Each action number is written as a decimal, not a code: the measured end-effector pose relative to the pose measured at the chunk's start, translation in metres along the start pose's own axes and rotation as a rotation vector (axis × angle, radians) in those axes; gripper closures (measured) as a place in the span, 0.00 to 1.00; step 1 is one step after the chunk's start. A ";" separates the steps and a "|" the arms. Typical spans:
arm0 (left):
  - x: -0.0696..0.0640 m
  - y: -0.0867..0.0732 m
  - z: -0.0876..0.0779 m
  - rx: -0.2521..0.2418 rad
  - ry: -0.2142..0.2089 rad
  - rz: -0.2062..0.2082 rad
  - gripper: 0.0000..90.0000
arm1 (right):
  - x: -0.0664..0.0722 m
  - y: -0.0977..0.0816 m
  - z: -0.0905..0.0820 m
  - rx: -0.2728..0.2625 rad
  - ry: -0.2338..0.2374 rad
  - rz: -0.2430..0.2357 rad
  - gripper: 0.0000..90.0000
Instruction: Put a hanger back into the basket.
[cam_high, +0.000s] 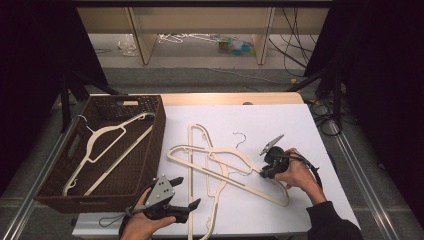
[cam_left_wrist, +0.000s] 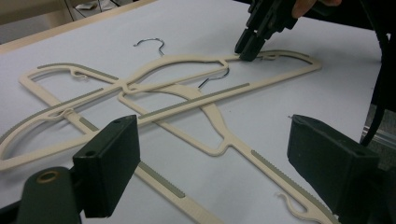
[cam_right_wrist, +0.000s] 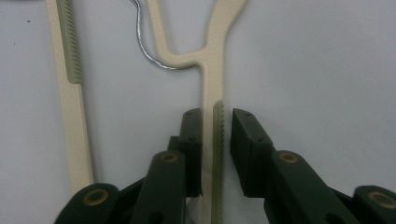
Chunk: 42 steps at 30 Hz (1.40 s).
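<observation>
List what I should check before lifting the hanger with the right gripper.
1. Hanger between the right gripper jaws: ok, its toothed arm runs up the middle.
2. Both pads pressing on it: not ok, a gap shows at one pad.
3. Hanger free of the other hangers: not ok, they lie crossed over one another.
4. Left gripper free to help: ok, open and holding nothing.
5. Room in the basket: ok, one hanger lies in it.
</observation>
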<state>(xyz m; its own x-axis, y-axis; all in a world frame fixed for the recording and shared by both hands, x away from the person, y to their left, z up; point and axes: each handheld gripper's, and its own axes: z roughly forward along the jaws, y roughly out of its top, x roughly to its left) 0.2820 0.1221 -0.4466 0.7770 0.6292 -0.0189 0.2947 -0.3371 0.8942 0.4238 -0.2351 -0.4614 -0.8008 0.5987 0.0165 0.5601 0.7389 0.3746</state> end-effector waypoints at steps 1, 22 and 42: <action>0.000 0.001 0.002 0.007 -0.003 0.008 0.19 | 0.001 0.000 0.000 -0.001 -0.006 -0.004 0.88; 0.034 0.049 0.121 0.237 0.032 0.045 0.31 | 0.039 -0.014 -0.053 -0.027 -0.075 -0.176 0.88; 0.045 0.058 0.169 0.367 -0.169 0.162 0.70 | 0.056 -0.018 -0.071 -0.046 -0.063 -0.249 0.88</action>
<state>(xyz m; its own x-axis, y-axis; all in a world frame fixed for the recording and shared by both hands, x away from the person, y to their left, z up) 0.4276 0.0125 -0.4706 0.9007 0.4344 0.0088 0.3155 -0.6679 0.6741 0.3536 -0.2367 -0.4019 -0.8974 0.4188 -0.1389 0.3355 0.8520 0.4019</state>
